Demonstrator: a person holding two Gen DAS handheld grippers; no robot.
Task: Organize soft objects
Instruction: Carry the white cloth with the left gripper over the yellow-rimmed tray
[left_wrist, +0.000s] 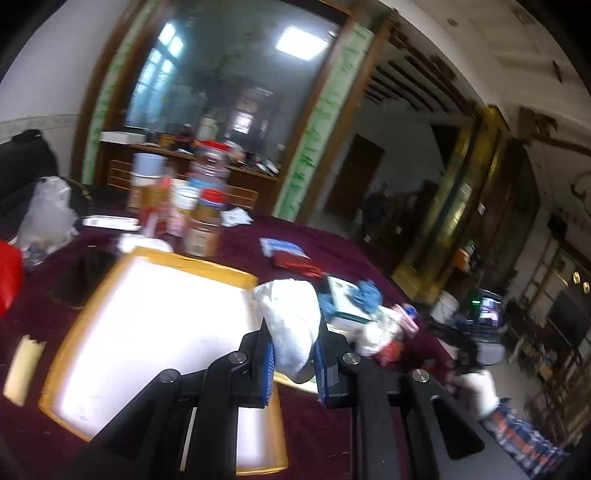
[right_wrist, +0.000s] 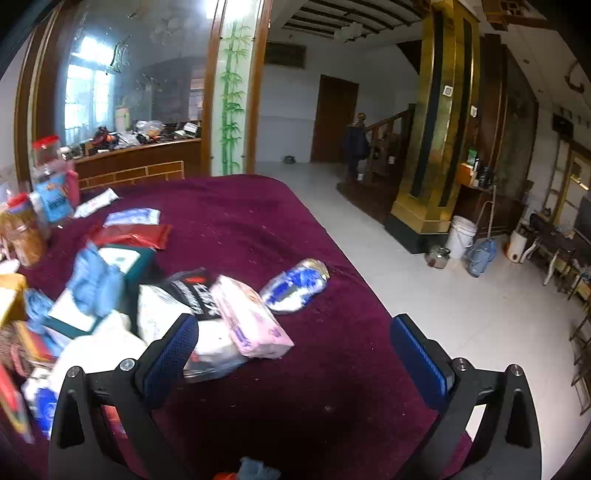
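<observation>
Tabletop (right_wrist: 258, 221): maroon-covered, soft packets heaped at its left.
Tray (left_wrist: 207, 271): yellow-rimmed, white-floored, bare, apparently the collecting place.
White soft bundle (left_wrist: 291, 317): clenched in the left claw (left_wrist: 293, 354), held beside the tray's right rim. Step judged: carrying to deposit; next, shift over the tray floor and release.
Right claw (right_wrist: 295, 354): spread wide, holding nothing, near pink packet (right_wrist: 251, 317).
</observation>
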